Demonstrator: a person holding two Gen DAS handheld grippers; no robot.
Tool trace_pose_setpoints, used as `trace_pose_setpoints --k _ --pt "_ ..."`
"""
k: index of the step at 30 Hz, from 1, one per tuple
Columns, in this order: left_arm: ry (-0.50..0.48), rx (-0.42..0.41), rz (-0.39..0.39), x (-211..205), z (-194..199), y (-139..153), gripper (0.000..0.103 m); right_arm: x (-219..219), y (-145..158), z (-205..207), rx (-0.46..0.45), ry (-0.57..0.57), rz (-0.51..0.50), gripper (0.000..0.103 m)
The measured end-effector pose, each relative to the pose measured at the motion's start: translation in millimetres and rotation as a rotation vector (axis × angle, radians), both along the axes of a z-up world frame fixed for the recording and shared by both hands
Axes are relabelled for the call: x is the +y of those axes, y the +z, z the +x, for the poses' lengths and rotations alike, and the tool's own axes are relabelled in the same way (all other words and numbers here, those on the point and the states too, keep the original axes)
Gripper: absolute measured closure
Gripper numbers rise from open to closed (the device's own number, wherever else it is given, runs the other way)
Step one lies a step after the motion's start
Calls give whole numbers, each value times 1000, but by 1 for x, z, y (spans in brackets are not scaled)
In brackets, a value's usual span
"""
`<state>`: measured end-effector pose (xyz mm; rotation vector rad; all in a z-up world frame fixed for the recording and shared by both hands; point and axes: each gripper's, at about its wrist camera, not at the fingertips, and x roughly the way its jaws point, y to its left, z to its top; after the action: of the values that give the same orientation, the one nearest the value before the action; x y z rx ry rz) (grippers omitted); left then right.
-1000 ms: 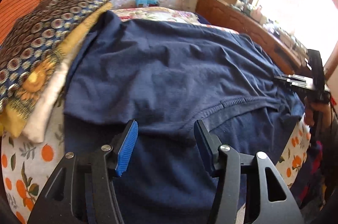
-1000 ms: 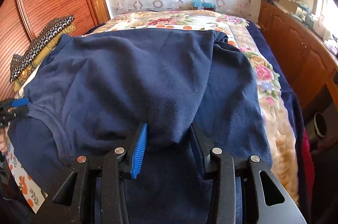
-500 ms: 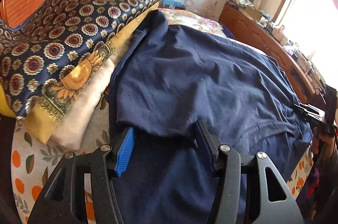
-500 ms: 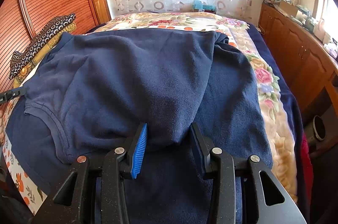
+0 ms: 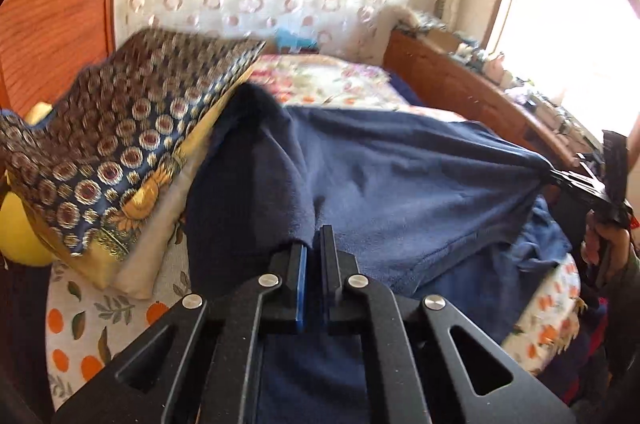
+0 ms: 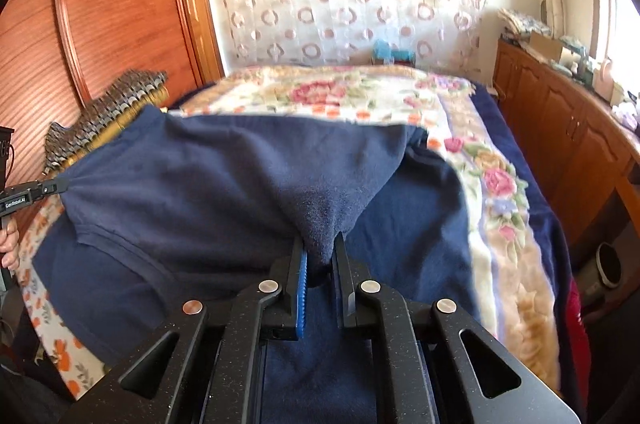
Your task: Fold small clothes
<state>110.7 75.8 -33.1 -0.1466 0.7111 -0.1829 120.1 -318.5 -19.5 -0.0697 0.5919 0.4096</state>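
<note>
A navy blue garment (image 5: 400,175) (image 6: 240,175) lies spread over the bed, its near edge lifted. My left gripper (image 5: 316,244) is closing, its pads pinched on a fold at the garment's left side. My right gripper (image 6: 320,248) is closing too, with a bunch of the same navy cloth pressed between its pads. Each gripper shows in the other's view: the right gripper (image 5: 552,175) at the far right with the cloth stretched to it, the left gripper (image 6: 62,185) at the far left edge. The fabric hangs taut between the two.
A stack of folded patterned cloths (image 5: 120,159) (image 6: 100,119) sits at the bed's left side, touching the garment. The floral bedspread (image 6: 492,175) lies beneath. A wooden wardrobe (image 6: 100,23) stands left, a cluttered wooden cabinet (image 6: 560,127) right. A hand (image 5: 604,240) holds the right gripper.
Both grippers went from open around the garment's near edge to pinched on it, then rose. The cloth's near edge has lifted off the bed and stretches between them.
</note>
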Motion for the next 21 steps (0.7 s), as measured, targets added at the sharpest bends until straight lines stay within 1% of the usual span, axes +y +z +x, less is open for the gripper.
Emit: trace_pose_setpoints --k 6,8,9,12,14,16,17,18,19,20,21 --pt "-59 -44 -28 -7 -34 19 97 -25 24 -31 -45 7 10 94" --pt "-71 -41 -36 -10 -44 16 97 -34 27 -43 -51 6 4 94" --pt "-80 -24 -29 -14 -47 10 97 -37 27 -48 -50 5 -1 94" --pt "-83 16 -8 -22 -53 -10 97 -44 9 -56 9 -1 -37 94" --pt "-76 58 -19 -24 -49 -26 97 -42 -13 -53 67 -7 -71 93" --pt "-68 90 -14 -28 -51 -36 97 -40 -38 -46 121 -28 -95 93" --pt "-65 99 -7 -28 -50 -39 96 -40 -46 -43 134 -34 -94 91" --pt "-66 107 2 -30 -50 -41 94 -39 -51 -40 141 -43 -93 82" --pt "-68 116 13 -30 -50 -43 85 -40 -56 -41 138 -66 -92 72" --pt "-69 118 19 -30 -50 -43 79 -42 -57 -42 131 -78 -83 69" --pt "-69 116 22 -29 -52 -43 68 -46 -56 -45 123 -85 -61 65"
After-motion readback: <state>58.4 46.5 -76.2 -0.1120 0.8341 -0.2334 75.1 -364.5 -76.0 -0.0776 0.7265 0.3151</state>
